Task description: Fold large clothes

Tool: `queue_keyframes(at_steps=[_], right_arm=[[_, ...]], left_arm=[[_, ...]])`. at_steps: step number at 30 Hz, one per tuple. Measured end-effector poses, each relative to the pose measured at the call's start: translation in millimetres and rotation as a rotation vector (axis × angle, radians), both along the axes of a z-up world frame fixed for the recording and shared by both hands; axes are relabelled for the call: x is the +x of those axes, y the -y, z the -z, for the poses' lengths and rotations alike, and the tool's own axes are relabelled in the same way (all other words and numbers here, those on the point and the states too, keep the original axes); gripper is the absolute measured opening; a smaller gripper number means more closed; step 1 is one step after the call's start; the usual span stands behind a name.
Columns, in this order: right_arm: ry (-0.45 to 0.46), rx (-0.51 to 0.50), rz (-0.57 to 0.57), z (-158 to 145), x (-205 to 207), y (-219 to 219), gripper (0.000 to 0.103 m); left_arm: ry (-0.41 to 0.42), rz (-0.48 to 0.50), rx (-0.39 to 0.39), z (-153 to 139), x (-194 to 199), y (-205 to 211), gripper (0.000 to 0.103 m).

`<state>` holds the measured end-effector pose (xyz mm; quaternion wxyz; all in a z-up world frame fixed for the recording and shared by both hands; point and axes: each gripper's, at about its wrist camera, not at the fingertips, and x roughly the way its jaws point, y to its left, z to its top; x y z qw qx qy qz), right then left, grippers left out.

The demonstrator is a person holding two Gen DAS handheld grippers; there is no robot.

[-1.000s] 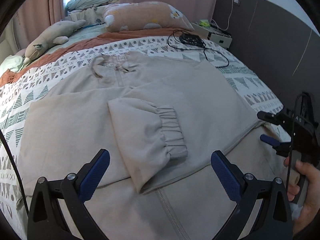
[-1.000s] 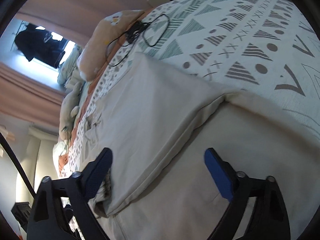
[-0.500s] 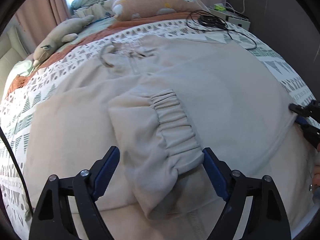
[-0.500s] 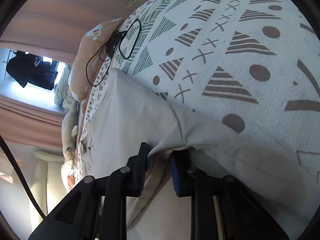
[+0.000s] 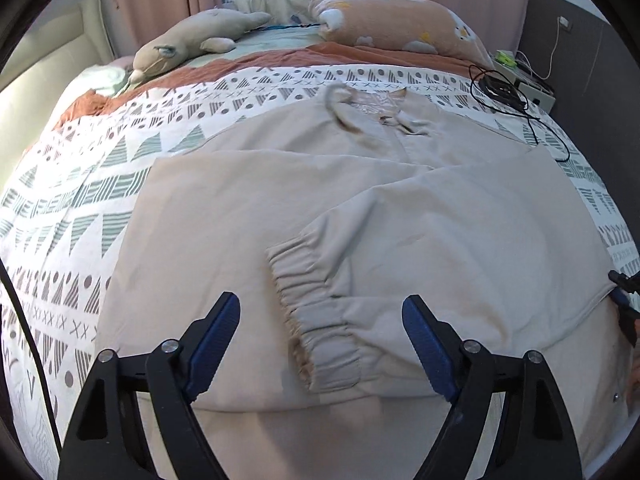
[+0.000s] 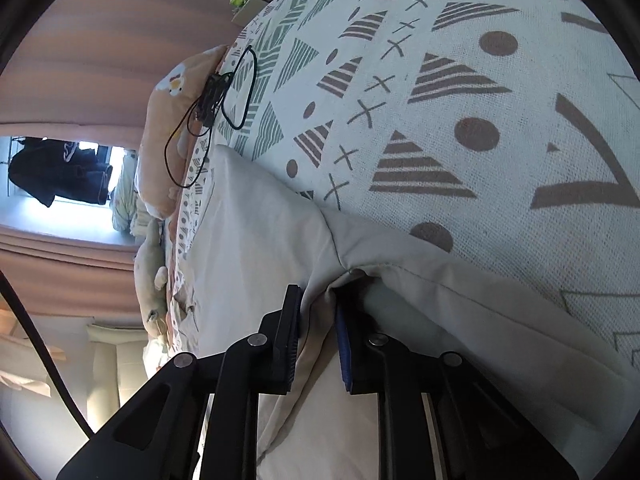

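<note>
Your left gripper (image 5: pixel 320 328), with black arms and blue pads, hangs with its jaws spread wide over the large beige sweatshirt-type garment (image 5: pixel 400 208), nothing pinched; the gathered elastic cuff (image 5: pixel 316 320) of a sleeve folded across the garment's front lies on the cloth between and below the two pads, and no contact with them can be seen. The garment is spread flat on the white bedspread printed with grey and green triangles, dots and crosses (image 5: pixel 80 208), collar end toward the far pillows, its lower part nearest you. Your right gripper (image 6: pixel 318 332) is pinched nearly together on a fold of the garment's edge (image 6: pixel 316 320), the beige cloth bunched between the pads beside the patterned bedspread (image 6: pixel 440 100); in the left wrist view only its dark tip shows at the right border, at the garment's side edge. Beyond the collar lie a rust-orange blanket band (image 5: pixel 280 60), a peach pillow with white and yellow floral patches (image 5: pixel 400 24), and a grey-beige plush animal (image 5: pixel 192 44). A black cable with a small black device (image 5: pixel 500 88) rests on the bedspread near the far right corner. No brand, label or legible writing can be made out on the garment or bedding.
</note>
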<state>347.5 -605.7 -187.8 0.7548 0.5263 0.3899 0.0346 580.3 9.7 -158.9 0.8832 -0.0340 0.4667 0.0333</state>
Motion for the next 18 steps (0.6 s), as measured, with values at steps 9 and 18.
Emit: queue_keyframes(at_steps=[9, 18], right_arm=[[0.027, 0.052, 0.014, 1.1, -0.8, 7.4, 0.032], [0.072, 0.053, 0.02, 4.8, 6.5, 9.9, 0.037]], left_arm=[[-0.091, 0.023, -0.028, 39.9, -3.1, -7.9, 0.085], [-0.085, -0.012, -0.025, 52.8, 3.7, -21.0, 0.085]])
